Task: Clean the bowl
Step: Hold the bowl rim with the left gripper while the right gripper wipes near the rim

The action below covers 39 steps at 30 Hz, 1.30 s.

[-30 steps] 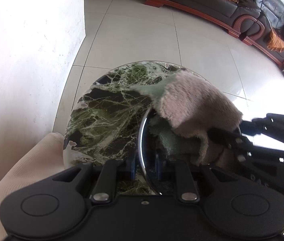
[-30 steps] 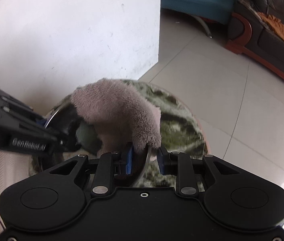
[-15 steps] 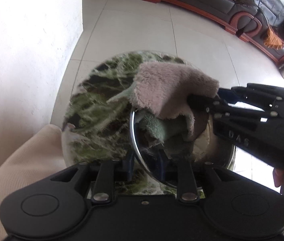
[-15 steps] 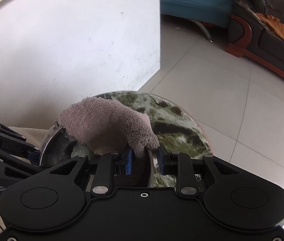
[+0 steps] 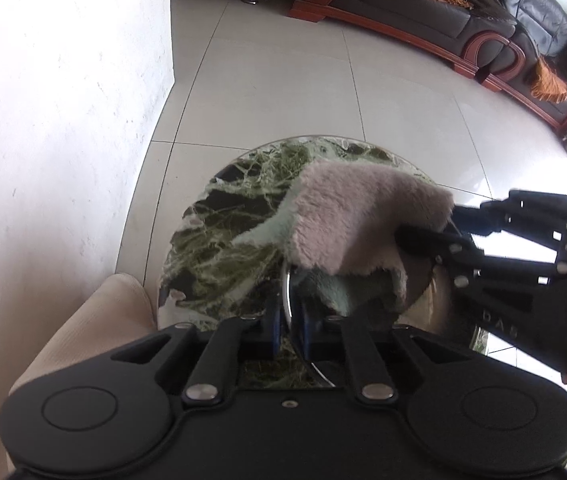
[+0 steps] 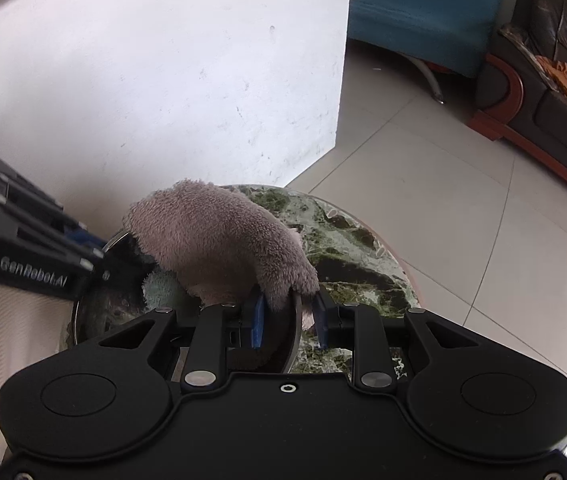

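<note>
Your left claw (image 5: 288,316) pinches the steel bowl (image 5: 439,308) rim at 6 o'clock; your right claw (image 6: 287,316) grips the fluffy cloth (image 6: 219,244) against the rim over the round marble desk (image 6: 347,248).

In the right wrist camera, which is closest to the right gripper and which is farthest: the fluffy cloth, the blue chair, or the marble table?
1. Fluffy cloth, pinched in the right gripper.
2. Marble table, just beyond, underneath.
3. Blue chair, far across the floor.

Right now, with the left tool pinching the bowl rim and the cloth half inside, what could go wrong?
1. The left tool holds the steel bowl only by its thin rim, so wiping pressure might twist it loose.
2. The bowl sits near the edge of the small round marble table; a slip could send it to the tiled floor.
3. The right tool straddles cloth and rim together, so it may drag the bowl.
</note>
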### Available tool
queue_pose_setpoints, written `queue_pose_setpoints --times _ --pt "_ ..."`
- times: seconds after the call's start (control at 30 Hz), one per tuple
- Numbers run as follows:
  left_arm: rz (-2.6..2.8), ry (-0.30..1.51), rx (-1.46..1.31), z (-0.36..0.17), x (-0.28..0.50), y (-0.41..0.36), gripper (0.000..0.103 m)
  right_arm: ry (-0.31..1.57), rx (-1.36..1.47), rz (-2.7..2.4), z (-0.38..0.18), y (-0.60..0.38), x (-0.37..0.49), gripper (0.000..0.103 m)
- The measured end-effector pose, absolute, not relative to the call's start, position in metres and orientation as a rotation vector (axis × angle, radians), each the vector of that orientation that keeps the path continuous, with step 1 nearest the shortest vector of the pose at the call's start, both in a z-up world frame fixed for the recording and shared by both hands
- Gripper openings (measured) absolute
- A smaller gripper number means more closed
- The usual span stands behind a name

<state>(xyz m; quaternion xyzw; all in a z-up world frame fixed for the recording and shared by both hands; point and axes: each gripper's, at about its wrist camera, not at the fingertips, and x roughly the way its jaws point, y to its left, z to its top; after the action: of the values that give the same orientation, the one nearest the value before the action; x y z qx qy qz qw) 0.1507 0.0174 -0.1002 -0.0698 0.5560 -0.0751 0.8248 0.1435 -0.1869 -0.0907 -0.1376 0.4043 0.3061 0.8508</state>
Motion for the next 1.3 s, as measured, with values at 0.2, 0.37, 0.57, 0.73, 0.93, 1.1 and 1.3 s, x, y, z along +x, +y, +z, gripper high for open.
queue_pose_setpoints --times 0.2,0.37,0.57,0.73,0.93,1.1,1.3 --pt "-0.168 1.193 -0.155 -0.099 0.150 0.017 0.010 0.794 -0.393 0.692 -0.080 -0.177 0.138 0.041" --pt "-0.163 1.202 -0.145 -0.099 0.153 0.014 0.010 0.730 -0.525 0.795 -0.075 -0.159 0.137 0.048" --pt "-0.156 1.202 -0.140 -0.101 0.152 0.013 0.010 0.723 -0.619 0.882 -0.084 -0.143 0.145 0.037" --pt "-0.156 1.209 -0.148 -0.102 0.152 0.013 0.010 0.744 -0.543 0.860 -0.082 -0.157 0.152 0.021" --pt "-0.146 1.203 -0.180 -0.103 0.151 0.014 0.010 0.806 -0.435 0.793 -0.085 -0.188 0.144 0.017" --pt "-0.153 1.205 -0.175 -0.103 0.153 0.011 0.010 0.850 -0.319 0.735 -0.086 -0.207 0.131 0.017" --pt "-0.179 1.214 -0.159 -0.105 0.155 0.010 0.010 0.818 -0.386 0.716 -0.080 -0.191 0.138 0.017"
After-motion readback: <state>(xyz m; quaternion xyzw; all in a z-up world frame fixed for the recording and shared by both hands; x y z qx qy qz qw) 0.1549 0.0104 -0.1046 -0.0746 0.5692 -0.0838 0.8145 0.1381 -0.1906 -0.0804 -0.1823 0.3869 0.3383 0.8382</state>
